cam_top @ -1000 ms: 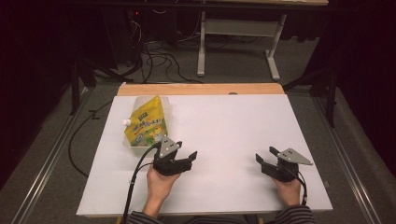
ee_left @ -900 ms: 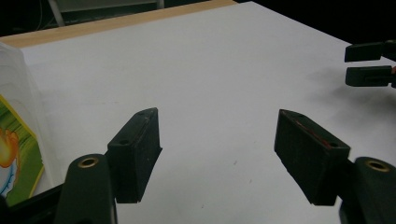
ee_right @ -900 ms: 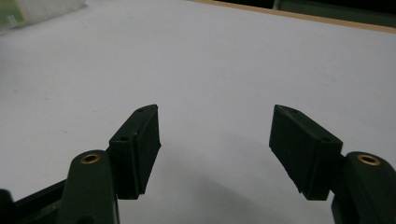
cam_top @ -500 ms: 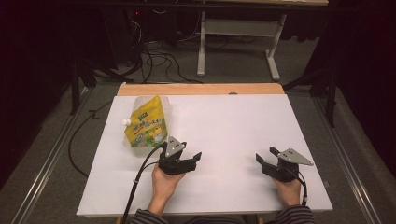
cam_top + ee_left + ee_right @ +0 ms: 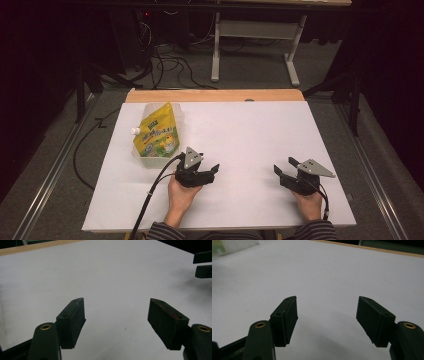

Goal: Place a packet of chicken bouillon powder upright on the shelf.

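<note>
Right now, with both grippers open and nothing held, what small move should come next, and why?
Probably swing the left gripper back toward the yellow spouted pouch in the clear tray. It is the only item on the white table, it lies closest to that gripper, and the open jaws face away from it.

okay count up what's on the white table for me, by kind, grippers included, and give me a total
Yellow spouted pouch: 1
Clear container under the pouch: 1
Handheld grippers: 2, left gripper and right gripper, both open and empty
Total: 4

Black left tool (image 5: 209,170), grey triangular plates, brass screws, striped sleeves (image 5: 165,231)
</note>
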`<state>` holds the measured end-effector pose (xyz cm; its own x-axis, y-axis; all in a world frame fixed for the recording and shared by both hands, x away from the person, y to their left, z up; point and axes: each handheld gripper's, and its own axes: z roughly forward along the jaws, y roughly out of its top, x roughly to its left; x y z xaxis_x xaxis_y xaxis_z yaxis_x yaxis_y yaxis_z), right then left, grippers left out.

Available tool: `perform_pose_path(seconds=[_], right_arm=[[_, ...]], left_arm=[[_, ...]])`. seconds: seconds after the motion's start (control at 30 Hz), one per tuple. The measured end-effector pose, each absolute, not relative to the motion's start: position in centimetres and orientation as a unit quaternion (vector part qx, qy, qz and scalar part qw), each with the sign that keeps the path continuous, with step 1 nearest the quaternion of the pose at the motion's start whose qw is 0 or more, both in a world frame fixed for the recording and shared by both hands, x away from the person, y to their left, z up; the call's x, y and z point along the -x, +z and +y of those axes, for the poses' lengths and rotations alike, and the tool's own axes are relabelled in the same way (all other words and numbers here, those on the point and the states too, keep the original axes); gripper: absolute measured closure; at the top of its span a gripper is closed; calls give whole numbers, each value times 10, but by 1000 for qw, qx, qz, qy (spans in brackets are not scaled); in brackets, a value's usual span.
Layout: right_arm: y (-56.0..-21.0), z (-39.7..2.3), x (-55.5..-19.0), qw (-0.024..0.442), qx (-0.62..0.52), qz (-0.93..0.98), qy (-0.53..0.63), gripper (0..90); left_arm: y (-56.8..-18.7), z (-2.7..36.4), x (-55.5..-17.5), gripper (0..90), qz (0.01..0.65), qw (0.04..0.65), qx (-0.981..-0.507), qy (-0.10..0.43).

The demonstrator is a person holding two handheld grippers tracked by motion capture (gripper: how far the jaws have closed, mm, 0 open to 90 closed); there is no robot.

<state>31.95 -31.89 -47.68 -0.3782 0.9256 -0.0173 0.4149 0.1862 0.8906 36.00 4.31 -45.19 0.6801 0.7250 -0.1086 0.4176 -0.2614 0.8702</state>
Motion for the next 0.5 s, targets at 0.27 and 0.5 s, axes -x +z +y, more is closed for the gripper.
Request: perform_pose_path(seconds=[0.27, 0.5], right_arm=[[-477, -319, -320, 297, -471, 711, 430, 341], [-477, -319, -320, 294, -476, 709, 430, 341]], left_arm=[[-462, 41, -362, 302, 368, 472, -785, 163], [-471, 42, -366, 302, 373, 478, -779, 160]])
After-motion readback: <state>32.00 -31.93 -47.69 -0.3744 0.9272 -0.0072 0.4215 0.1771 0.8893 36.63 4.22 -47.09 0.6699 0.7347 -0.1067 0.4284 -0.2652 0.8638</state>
